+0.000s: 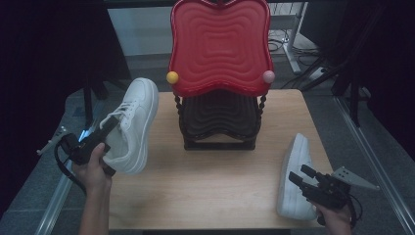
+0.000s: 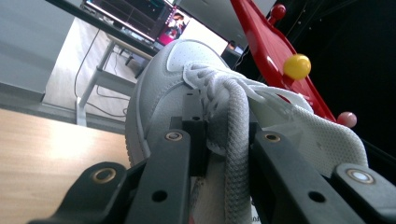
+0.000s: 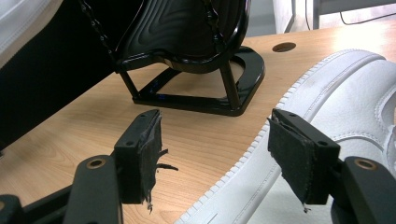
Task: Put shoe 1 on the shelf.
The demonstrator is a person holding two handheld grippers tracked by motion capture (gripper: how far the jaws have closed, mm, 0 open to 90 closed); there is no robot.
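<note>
A white sneaker (image 1: 134, 122) hangs clear of the table at the left, toe pointing away. My left gripper (image 1: 111, 132) is shut on it. In the left gripper view the jaws (image 2: 219, 140) clamp the tongue and laces of that sneaker (image 2: 159, 93). A second white sneaker (image 1: 293, 171) lies on its side near the table's right edge. My right gripper (image 1: 299, 175) hovers over its heel end, open. In the right gripper view the gripper (image 3: 217, 154) has its worn pads (image 3: 144, 154) apart, with the sole rim of this sneaker (image 3: 336, 107) passing under the right pad.
A two-tier shoe rack stands at the middle back of the wooden table (image 1: 205, 181): a red top shelf (image 1: 220, 46) with a yellow ball (image 1: 172, 77) and a pink ball (image 1: 268, 76), and a black lower shelf (image 1: 220, 120). Its black base (image 3: 196, 98) lies ahead of the right gripper.
</note>
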